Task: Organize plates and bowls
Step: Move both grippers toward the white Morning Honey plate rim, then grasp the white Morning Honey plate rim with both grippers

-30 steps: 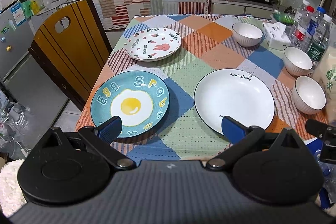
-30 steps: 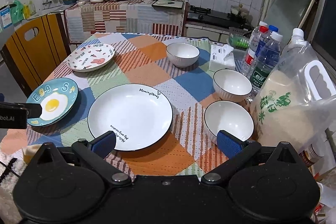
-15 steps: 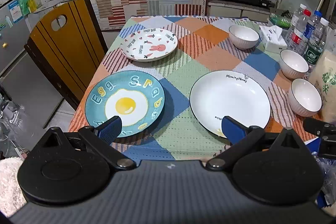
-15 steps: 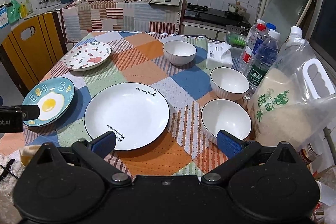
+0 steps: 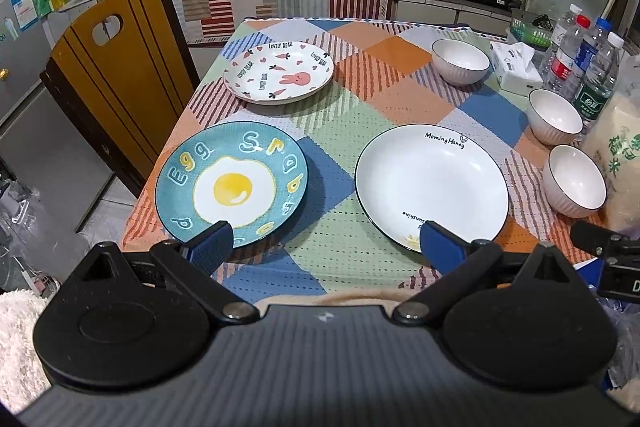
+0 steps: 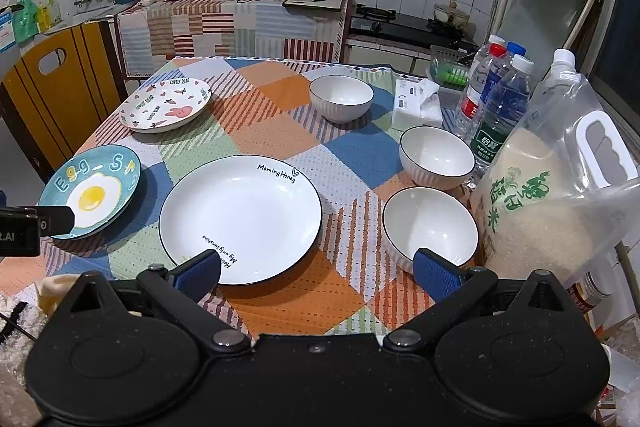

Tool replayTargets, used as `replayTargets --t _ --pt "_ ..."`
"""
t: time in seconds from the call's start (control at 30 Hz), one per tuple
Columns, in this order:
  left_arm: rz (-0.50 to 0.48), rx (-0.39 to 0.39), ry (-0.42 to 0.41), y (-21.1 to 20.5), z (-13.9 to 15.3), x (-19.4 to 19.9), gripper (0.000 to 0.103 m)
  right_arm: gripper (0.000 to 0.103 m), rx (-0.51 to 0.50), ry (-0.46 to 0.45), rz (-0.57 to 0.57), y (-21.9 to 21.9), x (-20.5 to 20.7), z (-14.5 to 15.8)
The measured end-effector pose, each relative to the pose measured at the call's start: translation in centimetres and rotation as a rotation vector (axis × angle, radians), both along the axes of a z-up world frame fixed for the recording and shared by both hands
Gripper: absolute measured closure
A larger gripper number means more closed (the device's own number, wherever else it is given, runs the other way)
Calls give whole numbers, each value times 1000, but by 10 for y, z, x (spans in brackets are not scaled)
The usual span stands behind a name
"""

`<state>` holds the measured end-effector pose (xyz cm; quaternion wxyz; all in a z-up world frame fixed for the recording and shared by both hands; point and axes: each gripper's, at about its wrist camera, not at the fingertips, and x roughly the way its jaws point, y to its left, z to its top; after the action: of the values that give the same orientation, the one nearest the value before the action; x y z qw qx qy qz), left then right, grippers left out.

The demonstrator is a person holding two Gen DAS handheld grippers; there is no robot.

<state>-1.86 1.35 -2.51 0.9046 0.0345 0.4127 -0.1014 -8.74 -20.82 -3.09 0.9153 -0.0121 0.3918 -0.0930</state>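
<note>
Both the left gripper [image 5: 324,247] and the right gripper [image 6: 318,269] have jaws wide open, holding nothing, at the near edge of the desk [image 5: 360,107]. The egg plate [image 5: 231,184] lies at 11 o'clock from the left gripper, the white plate [image 6: 240,219] at 11 o'clock from the right one, and three bowls [image 6: 430,227] at 1 o'clock. I think thin, flat rims may slip from the jaws, and a bowl could knock the rice bag [image 6: 552,195]. The plates are round, with no long axis; all face up.
</note>
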Motion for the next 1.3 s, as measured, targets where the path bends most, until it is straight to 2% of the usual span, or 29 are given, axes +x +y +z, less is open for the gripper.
replayTargets --t 0.7,0.8,0.93,1.03,1.13,1.2,1.3 --pt "-5 -19 19 -2 -3 5 4 0 1 -2 5 -2 1 -2" --pt "2 -5 13 -3 -5 15 5 0 10 -40 42 -5 6 0" --pt "17 3 0 -1 -11 34 5 0 115 -131 123 -17 19 -1" --pt "12 -15 -19 -1 -20 47 5 0 199 -227 217 -27 25 -15" --pt "-35 28 -80 -9 -30 52 4 0 199 -206 239 -31 36 -35" --pt "-50 1 -31 -12 -40 61 4 0 194 -155 241 -33 44 -53" --pt "-59 -49 64 -16 -58 76 4 8 218 -96 238 -39 51 -74"
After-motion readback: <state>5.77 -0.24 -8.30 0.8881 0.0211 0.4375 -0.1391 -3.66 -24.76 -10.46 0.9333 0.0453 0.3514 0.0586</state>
